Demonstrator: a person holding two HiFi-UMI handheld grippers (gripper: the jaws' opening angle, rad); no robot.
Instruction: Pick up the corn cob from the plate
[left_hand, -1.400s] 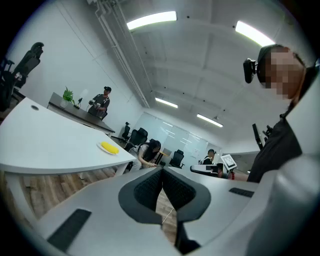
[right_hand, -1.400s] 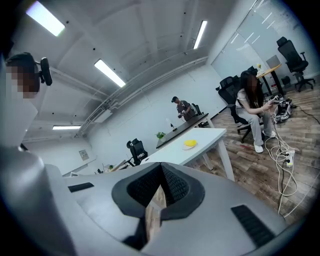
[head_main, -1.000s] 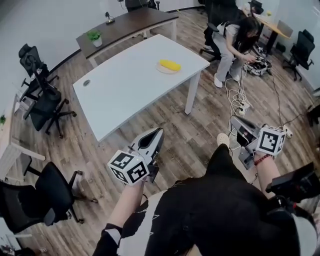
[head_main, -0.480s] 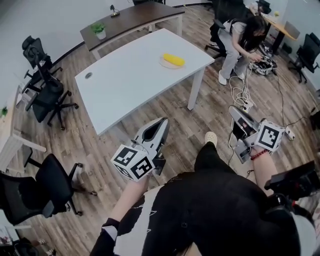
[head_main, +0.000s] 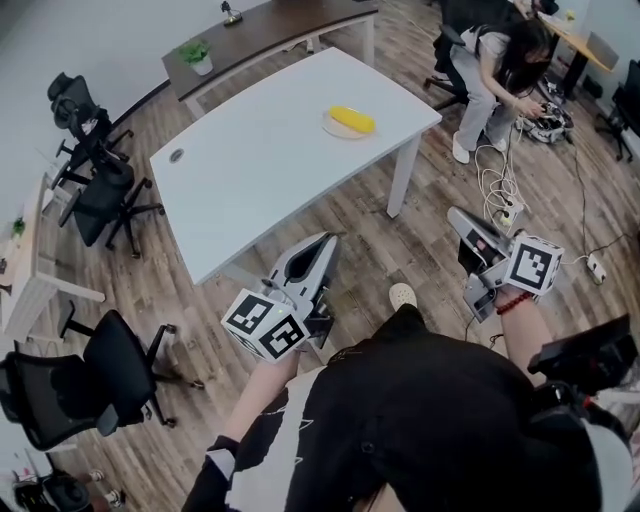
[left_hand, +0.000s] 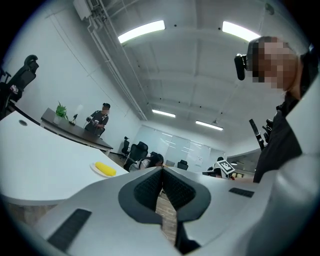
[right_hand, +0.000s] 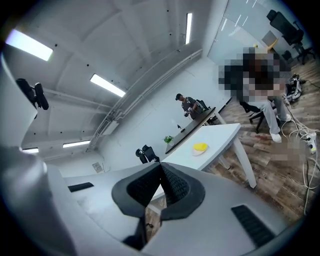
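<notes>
A yellow corn cob (head_main: 352, 119) lies on a pale plate (head_main: 333, 127) near the far right end of a white table (head_main: 260, 160). The cob (left_hand: 105, 169) also shows in the left gripper view, and the cob (right_hand: 200, 147) in the right gripper view. My left gripper (head_main: 326, 240) is shut and holds nothing, over the wood floor short of the table's near edge. My right gripper (head_main: 452, 213) is shut too, empty, off to the right of the table. Both point level toward the table, far from the cob.
A dark desk (head_main: 270, 30) with a potted plant (head_main: 201, 57) stands behind the table. Black office chairs (head_main: 95, 180) line the left. A seated person (head_main: 495, 70) bends over gear at the far right, with cables and a power strip (head_main: 505, 212) on the floor.
The table and plate have come nearer and lower in the head view. Both grippers have moved toward the table, the right one more than the left. Both stay shut.
</notes>
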